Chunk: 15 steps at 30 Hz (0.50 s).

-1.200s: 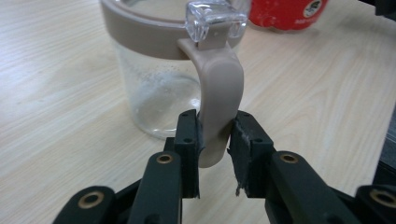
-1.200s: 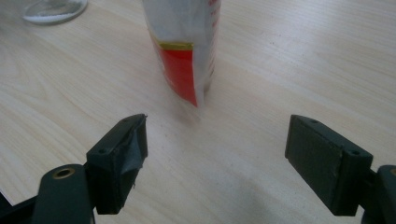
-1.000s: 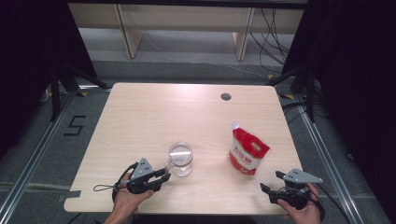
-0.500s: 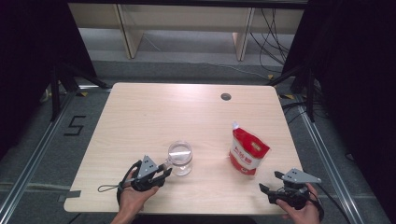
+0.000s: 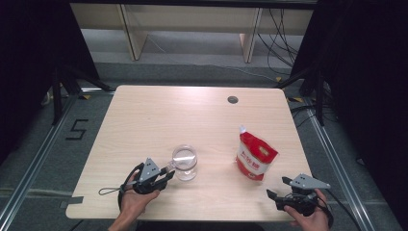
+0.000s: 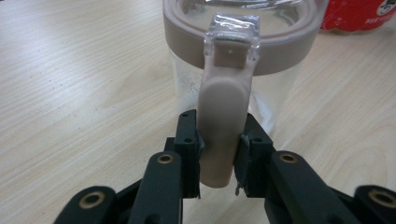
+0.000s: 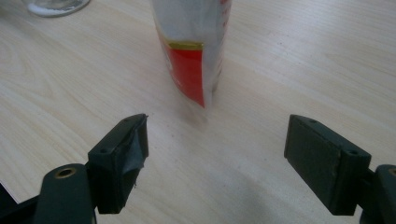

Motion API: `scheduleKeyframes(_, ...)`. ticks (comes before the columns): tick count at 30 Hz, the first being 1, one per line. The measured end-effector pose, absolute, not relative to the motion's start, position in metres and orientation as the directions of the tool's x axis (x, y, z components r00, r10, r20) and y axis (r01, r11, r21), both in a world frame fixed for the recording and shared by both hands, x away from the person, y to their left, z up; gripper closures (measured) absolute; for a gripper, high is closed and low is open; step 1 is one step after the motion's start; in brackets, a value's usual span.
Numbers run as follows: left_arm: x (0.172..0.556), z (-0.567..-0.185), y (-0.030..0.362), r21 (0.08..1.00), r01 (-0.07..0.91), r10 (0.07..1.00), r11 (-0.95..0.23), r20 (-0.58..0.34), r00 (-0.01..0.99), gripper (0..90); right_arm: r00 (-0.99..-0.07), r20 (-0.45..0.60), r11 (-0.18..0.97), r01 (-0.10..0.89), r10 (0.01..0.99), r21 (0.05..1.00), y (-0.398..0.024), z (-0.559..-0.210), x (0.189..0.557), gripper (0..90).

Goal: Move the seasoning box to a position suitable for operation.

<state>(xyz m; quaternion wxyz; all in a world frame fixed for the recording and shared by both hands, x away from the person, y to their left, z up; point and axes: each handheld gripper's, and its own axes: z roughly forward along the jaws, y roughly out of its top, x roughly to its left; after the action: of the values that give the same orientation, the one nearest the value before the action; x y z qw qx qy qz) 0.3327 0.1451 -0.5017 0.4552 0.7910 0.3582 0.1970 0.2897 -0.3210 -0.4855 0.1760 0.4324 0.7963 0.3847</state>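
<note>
Left gripper (image 5: 166, 174) now right up against the clear plastic jug with the tan rim (image 5: 184, 162), nearer than a second back, when a small gap showed. Jaws just been closing, and pressed on both sides of the jug's tan handle (image 6: 223, 122), held tight between the black pads (image 6: 188, 144). Jug standing upright on the pale wooden table (image 5: 159, 115), near the front edge, left of the middle. Same spot as before, not moved. Red and white pouch (image 5: 255, 156) standing to the right of the jug, well apart from it, also in the same place. Right gripper (image 5: 277, 188) low at the front right corner, same place as before. Jaws wide open, nothing between them, pointed at the pouch (image 7: 194, 46).
</note>
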Motion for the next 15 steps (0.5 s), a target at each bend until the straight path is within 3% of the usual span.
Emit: scheduleKeyframes(15,0.3286,-0.5044,0.1398,0.876,0.339,0.661,-0.343,-0.031,0.75,72.9,-0.569,0.05,0.335,0.55,0.821,0.765,-0.3211,-0.4857,0.2897,22.5)
